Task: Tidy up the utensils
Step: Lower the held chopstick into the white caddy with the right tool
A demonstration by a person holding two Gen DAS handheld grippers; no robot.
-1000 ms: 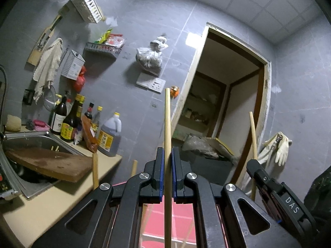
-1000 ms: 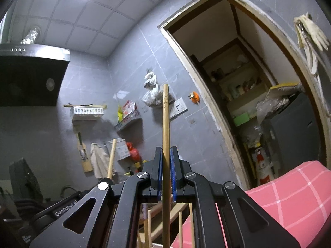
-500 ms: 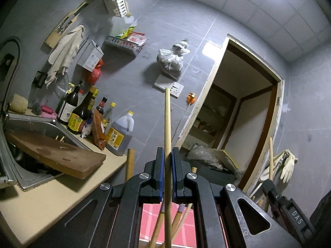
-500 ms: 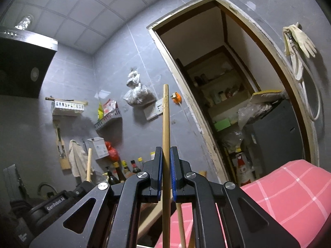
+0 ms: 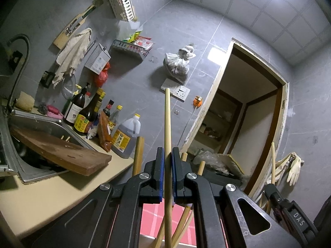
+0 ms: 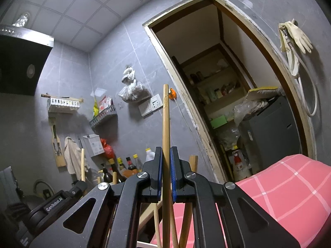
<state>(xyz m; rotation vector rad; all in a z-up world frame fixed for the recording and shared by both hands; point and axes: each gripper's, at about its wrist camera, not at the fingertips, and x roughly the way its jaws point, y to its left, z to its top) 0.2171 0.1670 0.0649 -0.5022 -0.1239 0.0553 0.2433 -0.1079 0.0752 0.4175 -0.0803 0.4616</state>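
- Pale wooden chopstick (image 5: 167, 128) is standing upright, clamped in my left gripper (image 5: 167, 173)
- Darker bamboo chopstick (image 6: 166, 124) is standing upright, pinched in my right gripper (image 6: 166, 173), beside pink checked cloth (image 6: 289, 186)

Upright chopsticks (image 5: 138, 155) crowding beneath both tools

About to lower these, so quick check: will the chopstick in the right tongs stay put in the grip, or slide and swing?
The chopstick looks stiff and straight, so it is unlikely to flop. It is thin and smooth, pinched at one spot by the right tongs, so it may pivot or slip if bumped. Probably light.
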